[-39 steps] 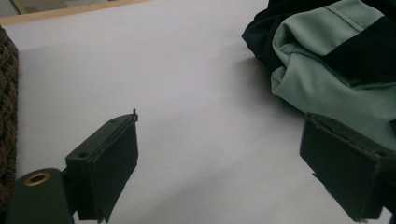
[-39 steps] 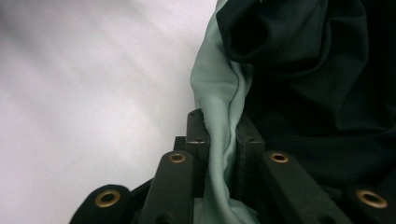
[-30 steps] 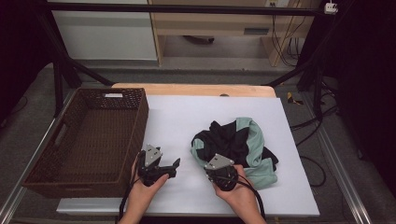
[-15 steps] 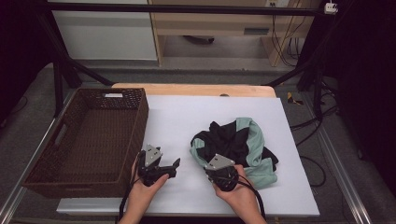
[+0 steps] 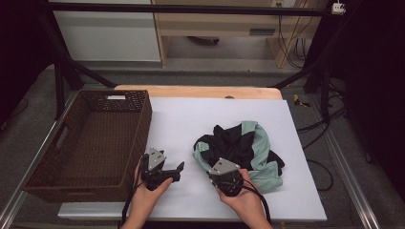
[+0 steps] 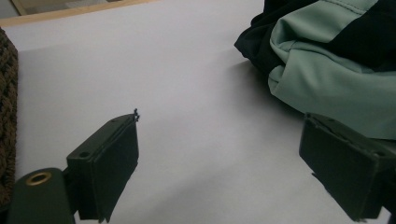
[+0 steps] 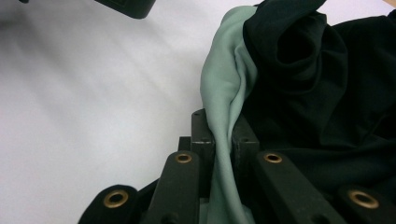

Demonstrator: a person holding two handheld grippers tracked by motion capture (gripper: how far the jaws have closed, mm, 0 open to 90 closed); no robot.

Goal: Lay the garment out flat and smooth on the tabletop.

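White desk point(image 5: 191, 119); wicker basket point(image 5: 90, 138) bare inside; beside it, left tool point(image 5: 177, 171) released; right tool point(image 7: 223, 135) pinches the green-black garment point(image 5: 248, 148).

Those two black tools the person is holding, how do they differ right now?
The left tool stands open over bare white table, gripping nothing; the right tool is shut on a mint-green fold of the crumpled green-and-black garment. The left sits beside the wicker basket, the right at the garment's edge. Both are black, hand-held and low over the table.

No readable txt, labels, brands or nos. anywhere in these views.
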